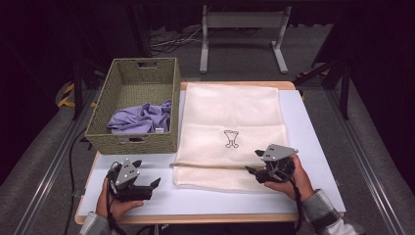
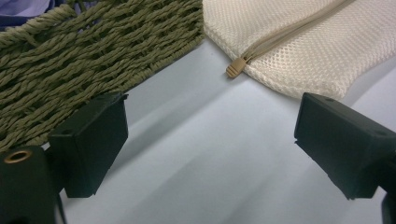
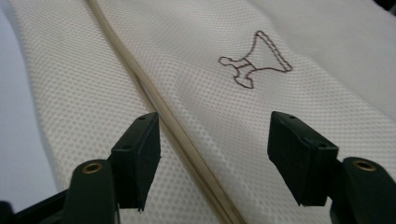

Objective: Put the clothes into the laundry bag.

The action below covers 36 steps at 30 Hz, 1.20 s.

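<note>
Woven basket (image 1: 134,115) at tabletop's far left corner; crumpled lilac garment (image 1: 142,117) inside, part hidden by near wall. Cream mesh laundry bag (image 1: 230,127) lies flat mid-tabletop, just beside basket; contents not discernible. Right gripper (image 1: 255,164) over bag's near part, jaws apart, zipper (image 3: 154,100) running between them, pads not pressing. Left gripper (image 1: 147,178) near front left edge, jaws wide apart, empty; zipper pull (image 2: 235,67) ahead of them.

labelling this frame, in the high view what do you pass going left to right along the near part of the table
left gripper → zipper pull at the mesh bag's left end → cream mesh laundry bag → right gripper, jaws open over the bag → bare white table
</note>
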Motion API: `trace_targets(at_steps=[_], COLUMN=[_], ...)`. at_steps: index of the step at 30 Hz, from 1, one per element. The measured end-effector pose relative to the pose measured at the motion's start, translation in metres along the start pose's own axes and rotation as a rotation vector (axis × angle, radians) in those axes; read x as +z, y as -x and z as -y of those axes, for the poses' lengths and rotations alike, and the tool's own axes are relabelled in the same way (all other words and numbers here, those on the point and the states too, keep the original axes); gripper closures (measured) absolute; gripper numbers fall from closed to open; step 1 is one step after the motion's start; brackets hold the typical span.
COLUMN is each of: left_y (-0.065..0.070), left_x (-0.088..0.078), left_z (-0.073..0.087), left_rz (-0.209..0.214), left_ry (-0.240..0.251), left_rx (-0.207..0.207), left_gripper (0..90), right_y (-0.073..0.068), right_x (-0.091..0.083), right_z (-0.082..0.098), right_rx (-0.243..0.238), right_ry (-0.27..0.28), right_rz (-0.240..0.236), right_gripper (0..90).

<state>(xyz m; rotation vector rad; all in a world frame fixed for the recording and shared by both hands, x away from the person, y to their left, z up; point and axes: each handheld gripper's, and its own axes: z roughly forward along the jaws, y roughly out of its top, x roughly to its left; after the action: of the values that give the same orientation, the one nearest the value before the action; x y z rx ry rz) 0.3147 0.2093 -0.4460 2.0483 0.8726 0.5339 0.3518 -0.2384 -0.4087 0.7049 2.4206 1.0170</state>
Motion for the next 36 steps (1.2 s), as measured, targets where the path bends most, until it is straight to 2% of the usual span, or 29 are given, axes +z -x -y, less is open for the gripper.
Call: trace_targets(at_steps=[4, 12, 19, 33, 36], left_y=[-0.001, 0.0, 0.001, 0.002, 0.002], left_x=[0.0, 0.001, 0.002, 0.004, 0.004], left_z=[0.0, 0.0, -0.001, 0.0, 0.0], left_rz=[0.001, 0.005, 0.007, 0.009, 0.009], left_ry=[-0.003, -0.009, -0.016, -0.027, -0.027], left_rx=[0.003, 0.007, 0.015, 0.021, 0.021], left_gripper=[10.7, 10.6, 10.7, 10.6, 10.6], right_y=[-0.002, -0.002, 0.001, 0.009, 0.011], right_x=[0.014, 0.032, 0.043, 0.063, 0.064], right_z=[-0.008, -0.013, -0.015, -0.016, -0.016], right_rx=[-0.004, -0.001, 0.011, 0.048, 0.062], right_ry=[-0.014, -0.039, -0.063, -0.111, -0.117], right_rz=[-0.039, -0.063, -0.05, -0.07, -0.055], right_gripper=[38.3, 37.8, 36.3, 37.4, 35.7])
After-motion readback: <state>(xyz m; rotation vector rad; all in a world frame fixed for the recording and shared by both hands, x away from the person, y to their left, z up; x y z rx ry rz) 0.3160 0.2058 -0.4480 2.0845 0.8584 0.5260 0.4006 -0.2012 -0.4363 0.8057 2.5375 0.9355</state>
